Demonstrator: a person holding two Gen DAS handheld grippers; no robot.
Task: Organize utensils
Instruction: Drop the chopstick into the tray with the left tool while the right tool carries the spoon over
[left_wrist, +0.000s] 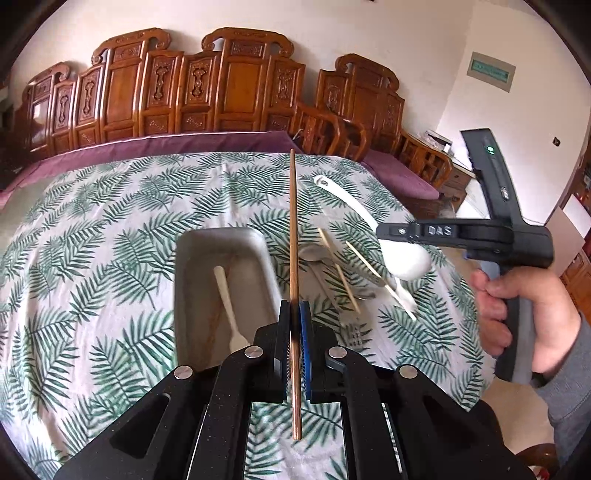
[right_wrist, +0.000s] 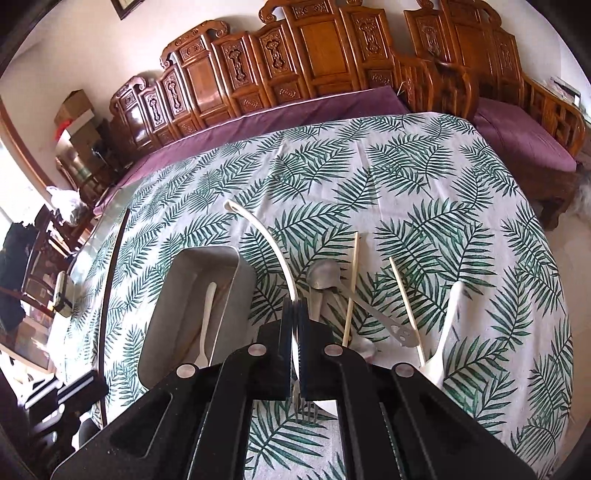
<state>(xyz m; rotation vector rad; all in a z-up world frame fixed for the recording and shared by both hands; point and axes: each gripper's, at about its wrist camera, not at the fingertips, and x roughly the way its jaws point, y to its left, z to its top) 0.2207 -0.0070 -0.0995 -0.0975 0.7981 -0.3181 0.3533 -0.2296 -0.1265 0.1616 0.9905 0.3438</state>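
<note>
My left gripper (left_wrist: 294, 308) is shut on a brown chopstick (left_wrist: 293, 229) and holds it lengthwise above the right rim of the metal tray (left_wrist: 184, 273). A cream plastic fork (left_wrist: 227, 299) lies in the tray. My right gripper (right_wrist: 295, 308) is shut on a white ladle (right_wrist: 266, 236), held above the table; in the left wrist view its bowl (left_wrist: 406, 260) hangs under the right gripper's fingers (left_wrist: 413, 232). On the cloth lie a metal spoon (right_wrist: 323, 275), pale chopsticks (right_wrist: 352, 280), a slotted metal utensil (right_wrist: 384, 321), a cream spatula (right_wrist: 448, 325) and a metal fork (right_wrist: 306, 406).
The table carries a palm-leaf cloth (right_wrist: 406, 177). Carved wooden benches with purple cushions (right_wrist: 295, 107) stand behind it. The other hand-held gripper's body (right_wrist: 74, 387) shows at the left in the right wrist view.
</note>
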